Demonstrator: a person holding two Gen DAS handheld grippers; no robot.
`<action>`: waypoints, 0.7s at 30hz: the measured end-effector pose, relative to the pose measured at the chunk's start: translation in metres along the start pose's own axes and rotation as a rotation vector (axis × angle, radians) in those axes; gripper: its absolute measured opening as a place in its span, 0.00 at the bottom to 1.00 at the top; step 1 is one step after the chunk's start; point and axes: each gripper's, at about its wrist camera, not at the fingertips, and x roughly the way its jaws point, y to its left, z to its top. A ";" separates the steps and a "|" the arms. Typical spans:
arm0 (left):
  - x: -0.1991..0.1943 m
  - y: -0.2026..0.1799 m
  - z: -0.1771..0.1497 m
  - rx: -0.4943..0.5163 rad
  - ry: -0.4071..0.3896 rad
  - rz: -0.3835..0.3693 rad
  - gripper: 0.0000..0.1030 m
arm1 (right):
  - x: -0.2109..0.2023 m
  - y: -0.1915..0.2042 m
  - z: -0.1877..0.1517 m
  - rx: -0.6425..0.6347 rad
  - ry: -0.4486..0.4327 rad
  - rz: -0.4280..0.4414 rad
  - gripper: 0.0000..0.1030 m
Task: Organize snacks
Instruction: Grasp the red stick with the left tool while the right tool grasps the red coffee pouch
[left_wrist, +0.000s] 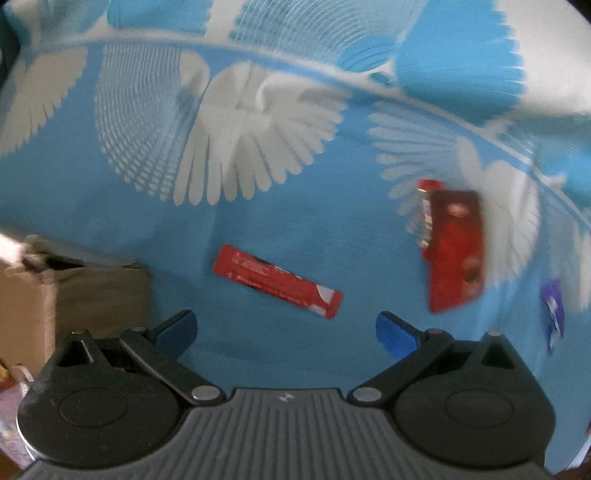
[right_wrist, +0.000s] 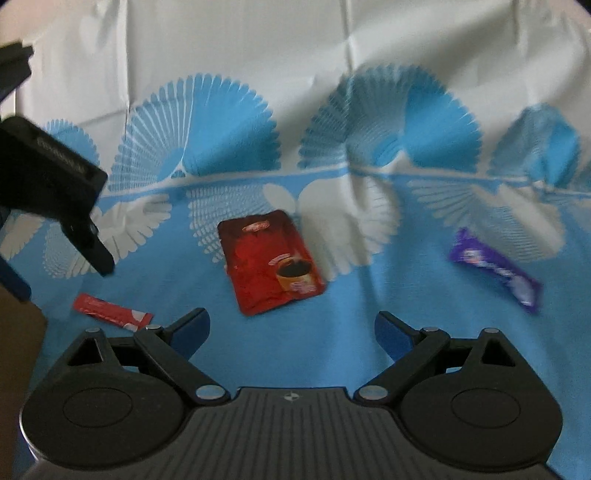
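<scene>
A long red snack bar (left_wrist: 277, 280) lies flat on the blue-and-white cloth, just ahead of my left gripper (left_wrist: 286, 332), which is open and empty above it. The bar also shows in the right wrist view (right_wrist: 112, 312) at the lower left. A red coffee sachet (right_wrist: 269, 262) lies ahead of my right gripper (right_wrist: 291, 332), which is open and empty. The sachet shows blurred in the left wrist view (left_wrist: 456, 251). A purple chocolate bar (right_wrist: 496, 271) lies to the right; it also shows in the left wrist view (left_wrist: 552, 314).
A brown cardboard box (left_wrist: 48, 295) stands at the left on the cloth, and its corner shows in the right wrist view (right_wrist: 18, 332). The left gripper's black body (right_wrist: 51, 184) hangs at the upper left of the right view. The cloth (right_wrist: 295, 350) is creased.
</scene>
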 end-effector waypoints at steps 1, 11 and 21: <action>0.010 0.001 0.005 -0.019 0.012 0.007 1.00 | 0.007 0.001 0.001 -0.005 0.009 0.011 0.94; 0.064 0.005 0.030 -0.077 0.094 0.042 1.00 | 0.094 0.005 0.037 -0.060 0.113 0.035 1.00; 0.059 0.004 0.032 -0.115 0.073 0.066 0.90 | 0.085 0.008 0.033 -0.191 0.010 0.029 0.66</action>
